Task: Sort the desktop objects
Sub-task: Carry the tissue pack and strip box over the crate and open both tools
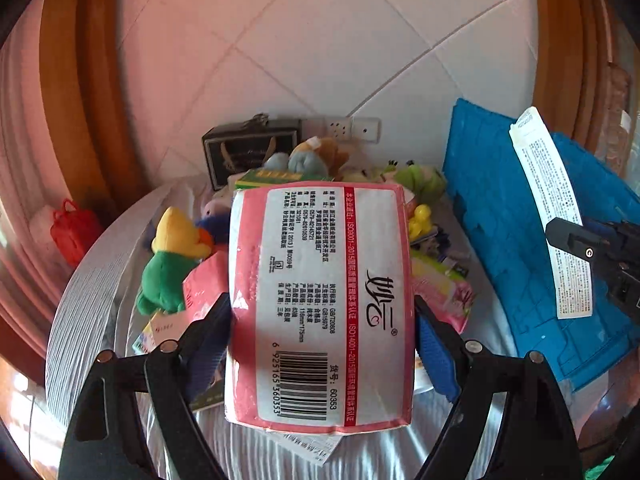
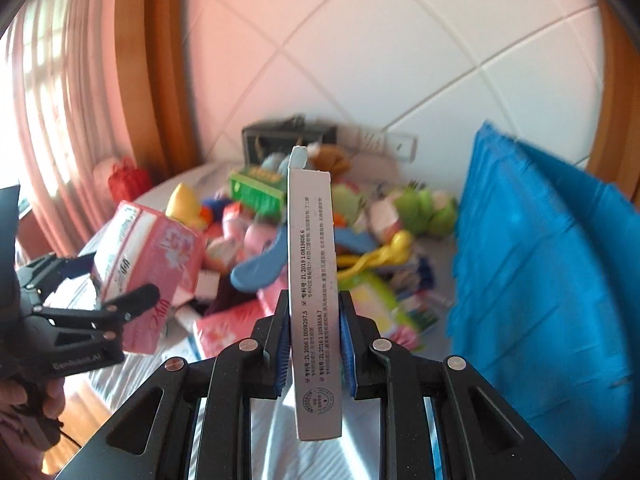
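Each camera sat just behind its own tongs, looking forward and downward at the cluttered worktop (image 1: 92, 280) from close above. Both views shared the toy pile, the blue mat (image 2: 540, 260) and the tiled wall (image 1: 320, 60); each also caught the other tongs.

The tissue pack (image 1: 320, 304) is pink with a white label, a red stripe down it and a black barcode. Left of the pack sits a plush bird (image 1: 172, 260) in green with a yellow head and orange beak. Right of the pack stands a bright blue mat (image 1: 500, 208). Behind the pack lies a lime-green plush (image 1: 420, 178) and a small yellow toy (image 1: 420, 218). The slim box (image 2: 316, 280) is pale grey-white with fine black print. The table (image 1: 88, 280) wears a white cloth with fine grey stripes.
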{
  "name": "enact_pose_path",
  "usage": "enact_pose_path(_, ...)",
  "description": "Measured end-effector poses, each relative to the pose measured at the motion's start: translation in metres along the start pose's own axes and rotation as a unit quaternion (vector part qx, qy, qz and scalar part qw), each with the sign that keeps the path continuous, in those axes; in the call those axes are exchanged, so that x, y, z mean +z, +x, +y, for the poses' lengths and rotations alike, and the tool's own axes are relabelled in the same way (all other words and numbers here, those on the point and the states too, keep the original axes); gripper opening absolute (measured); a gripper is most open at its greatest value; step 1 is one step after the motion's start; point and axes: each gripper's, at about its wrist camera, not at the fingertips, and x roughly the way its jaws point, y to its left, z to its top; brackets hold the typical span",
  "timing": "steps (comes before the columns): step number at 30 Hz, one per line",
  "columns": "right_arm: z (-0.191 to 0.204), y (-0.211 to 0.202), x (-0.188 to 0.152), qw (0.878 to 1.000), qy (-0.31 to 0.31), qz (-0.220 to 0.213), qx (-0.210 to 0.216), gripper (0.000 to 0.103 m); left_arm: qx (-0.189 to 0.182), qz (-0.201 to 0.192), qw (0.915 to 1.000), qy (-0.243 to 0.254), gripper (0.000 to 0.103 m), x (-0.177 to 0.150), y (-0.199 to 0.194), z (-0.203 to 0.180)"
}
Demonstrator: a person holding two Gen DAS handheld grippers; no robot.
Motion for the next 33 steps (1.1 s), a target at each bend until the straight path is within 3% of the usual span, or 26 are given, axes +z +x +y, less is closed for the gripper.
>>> enact_pose_path(8,-0.049,-0.081,0.023,0.992,0.025,-0.092,-0.082,0.021,-0.074,-0.079,0.9935,0.035,0.084,0.053,-0.032,-0.079)
enact_pose_path(14,-0.112,-0.138,0.019,0.977,0.061,-0.132,-0.156,0.021,-0.127,-0.104,0.9844,0.062,0.084,0.074,-0.049,-0.154)
enact_pose_path(21,-0.200,-0.177,-0.003,0.960,0.097,-0.117,-0.234,0.021,-0.168,-0.109,0.9758,0.088,0.084,0.085,-0.057,-0.240)
enact_pose_path(26,-0.247,-0.184,-0.019,0.955,0.106,-0.094,-0.262,0.021,-0.191,-0.097,0.9699,0.116,0.084,0.085,-0.056,-0.300)
enact_pose_path(33,-0.295,-0.173,-0.042,0.949,0.105,-0.082,-0.284,0.021,-0.182,-0.069,0.9701,0.145,0.084,0.079,-0.028,-0.355)
